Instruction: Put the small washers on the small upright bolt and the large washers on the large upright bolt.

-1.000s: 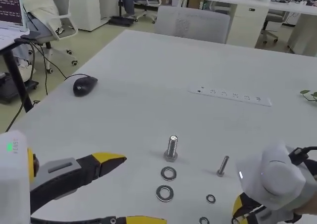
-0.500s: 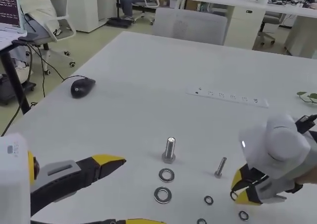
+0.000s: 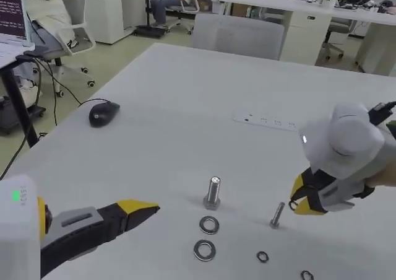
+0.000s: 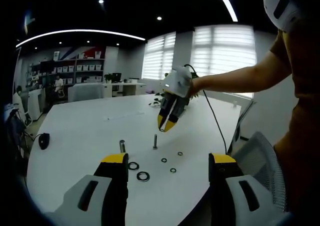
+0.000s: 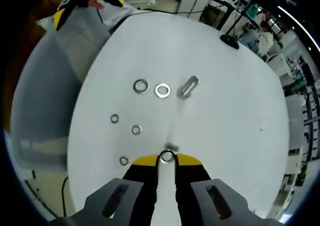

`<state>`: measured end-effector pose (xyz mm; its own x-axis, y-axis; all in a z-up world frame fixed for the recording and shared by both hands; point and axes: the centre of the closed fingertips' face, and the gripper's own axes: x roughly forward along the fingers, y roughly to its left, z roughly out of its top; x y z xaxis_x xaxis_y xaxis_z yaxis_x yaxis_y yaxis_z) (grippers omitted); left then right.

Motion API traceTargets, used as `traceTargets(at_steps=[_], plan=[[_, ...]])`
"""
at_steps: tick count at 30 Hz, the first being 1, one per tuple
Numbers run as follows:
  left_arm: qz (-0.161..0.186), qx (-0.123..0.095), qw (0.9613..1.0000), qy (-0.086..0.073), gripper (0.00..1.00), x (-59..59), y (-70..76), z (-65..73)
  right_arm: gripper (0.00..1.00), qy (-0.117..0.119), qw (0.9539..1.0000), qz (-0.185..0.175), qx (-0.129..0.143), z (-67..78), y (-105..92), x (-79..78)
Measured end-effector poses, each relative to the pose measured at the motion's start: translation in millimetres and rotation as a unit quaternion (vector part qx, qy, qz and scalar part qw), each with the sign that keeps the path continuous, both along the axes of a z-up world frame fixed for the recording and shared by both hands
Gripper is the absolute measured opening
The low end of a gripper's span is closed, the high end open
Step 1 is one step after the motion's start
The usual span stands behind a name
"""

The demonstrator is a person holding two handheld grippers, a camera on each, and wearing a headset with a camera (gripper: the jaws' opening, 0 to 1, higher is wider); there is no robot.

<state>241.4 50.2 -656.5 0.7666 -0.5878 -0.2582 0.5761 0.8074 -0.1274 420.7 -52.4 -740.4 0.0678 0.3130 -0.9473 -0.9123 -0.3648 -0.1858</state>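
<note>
The right gripper [image 5: 166,158] is almost closed, pinching a small washer [image 5: 166,157] at its tips, close by the top of the small upright bolt [image 3: 277,214]. In the head view that bolt stands at 4 o'clock of the large upright bolt [image 3: 212,192]. Two large washers [image 3: 209,225] lie at the large bolt's 6 o'clock. The left gripper [image 4: 169,158] gapes wide, holding nothing.

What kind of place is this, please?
Most likely an open-plan office: a computer mouse and power strip lie on the white table, with a grey chair and more desks behind.
</note>
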Motion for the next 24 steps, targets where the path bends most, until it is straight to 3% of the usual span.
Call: traceTargets(at_steps=[7,24], plan=[[0.003,-0.001,1.0000,-0.002,0.64,1.4,2.3,1.3,0.12,-0.001,0.9999,0.000,-0.012,-4.2,5.8,9.0],[0.006,-0.003,1.0000,0.003,0.64,2.1,4.6,-2.5,0.12,0.007,0.9995,0.000,-0.030,-19.0,7.7,11.4]])
